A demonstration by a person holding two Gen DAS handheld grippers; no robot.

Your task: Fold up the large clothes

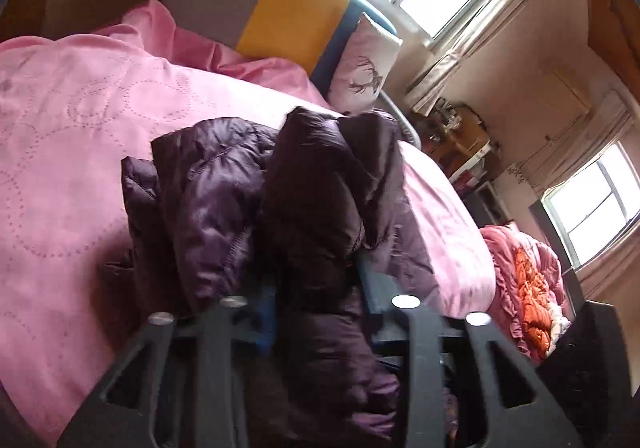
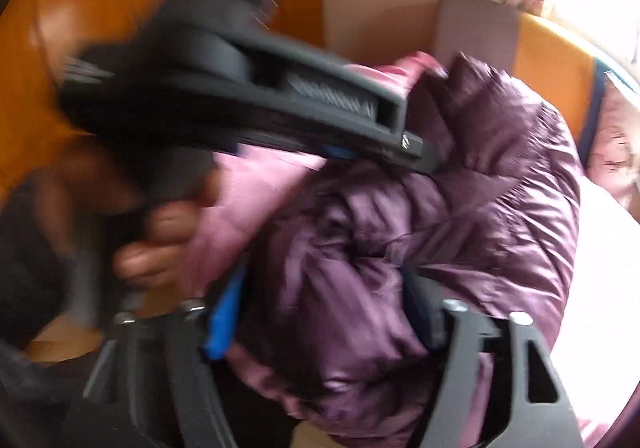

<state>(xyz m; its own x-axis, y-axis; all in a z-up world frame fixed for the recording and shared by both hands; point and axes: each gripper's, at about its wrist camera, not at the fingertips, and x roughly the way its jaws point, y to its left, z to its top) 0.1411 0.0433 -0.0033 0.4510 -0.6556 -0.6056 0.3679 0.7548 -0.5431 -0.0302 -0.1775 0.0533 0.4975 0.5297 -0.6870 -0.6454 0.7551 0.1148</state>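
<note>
on the pink bed (image 1: pixel 60 136), purple puffer jacket (image 1: pixel 224 188) lies bunched, fold barely begun; left gripper (image 1: pixel 316 288) & right gripper (image 2: pixel 320 308) both pinching its fabric.

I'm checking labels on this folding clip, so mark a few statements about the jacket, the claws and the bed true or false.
1. The jacket is dark purple and puffy. True.
2. The left claw is open and empty. False: it is shut on jacket fabric.
3. The bed cover is pink. True.
4. The right claw grips a pillow. False: jacket fabric fills it.
5. The deer-print pillow lies on the jacket. False: it leans by the headboard.
</note>
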